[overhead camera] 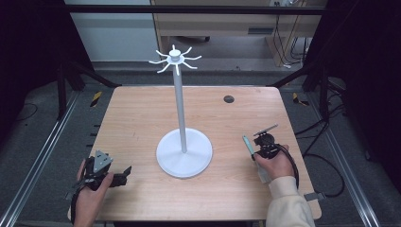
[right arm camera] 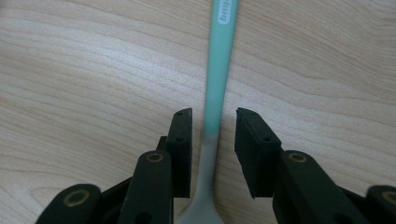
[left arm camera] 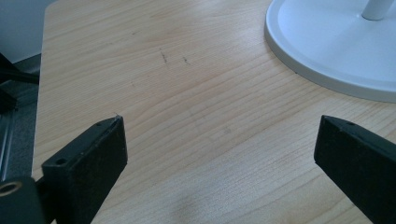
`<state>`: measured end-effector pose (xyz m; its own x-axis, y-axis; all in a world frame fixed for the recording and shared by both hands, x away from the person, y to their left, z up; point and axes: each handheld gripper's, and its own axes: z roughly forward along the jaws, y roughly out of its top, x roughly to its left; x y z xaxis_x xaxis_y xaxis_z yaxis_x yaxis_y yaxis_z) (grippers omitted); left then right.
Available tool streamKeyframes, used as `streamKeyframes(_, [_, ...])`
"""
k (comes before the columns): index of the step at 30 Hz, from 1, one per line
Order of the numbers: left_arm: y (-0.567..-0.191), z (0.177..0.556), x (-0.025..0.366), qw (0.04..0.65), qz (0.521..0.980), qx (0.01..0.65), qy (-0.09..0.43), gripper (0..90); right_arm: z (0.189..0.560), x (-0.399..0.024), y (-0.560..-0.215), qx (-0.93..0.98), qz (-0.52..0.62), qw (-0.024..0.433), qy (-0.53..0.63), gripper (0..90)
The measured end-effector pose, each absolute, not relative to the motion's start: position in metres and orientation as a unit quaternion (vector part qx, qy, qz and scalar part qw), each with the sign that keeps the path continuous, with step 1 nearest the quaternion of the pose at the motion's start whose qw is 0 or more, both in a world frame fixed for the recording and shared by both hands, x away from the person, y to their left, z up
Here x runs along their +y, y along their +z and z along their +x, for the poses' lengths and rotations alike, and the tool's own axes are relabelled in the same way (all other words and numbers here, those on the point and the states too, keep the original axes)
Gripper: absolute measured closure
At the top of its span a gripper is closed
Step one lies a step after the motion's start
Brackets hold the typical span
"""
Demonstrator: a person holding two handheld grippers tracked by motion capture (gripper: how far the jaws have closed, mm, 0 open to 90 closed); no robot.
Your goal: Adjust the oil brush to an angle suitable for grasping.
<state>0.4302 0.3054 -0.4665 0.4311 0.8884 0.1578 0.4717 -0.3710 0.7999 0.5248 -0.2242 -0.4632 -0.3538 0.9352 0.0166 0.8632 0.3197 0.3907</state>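
- High view: my right tool over a green-handled spoon at the bench right edge; left tool near-left of the white stand.
- Left gripper view: my left tool released, bare bench between jaws.
- Right gripper view: right tool straddles the spoon handle, not clenched; gaps both sides.

The surface is showing pale wood with visible grain and a smooth, matt finish. The spoon is looking like matt mint-green plastic on its handle, turning to dull grey metal lower down. The white stand is appearing smooth and faintly glossy, like painted metal.
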Motion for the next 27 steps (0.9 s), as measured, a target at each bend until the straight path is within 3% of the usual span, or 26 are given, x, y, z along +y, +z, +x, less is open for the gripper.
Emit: streamKeyframes(27, [-0.466, 0.4312, 0.3032, 0.343, 0.775, 0.437, 0.3, 2.2, 0.5325, -0.2199, -0.4698, 0.81, 0.56, 0.093, 0.146, 79.2])
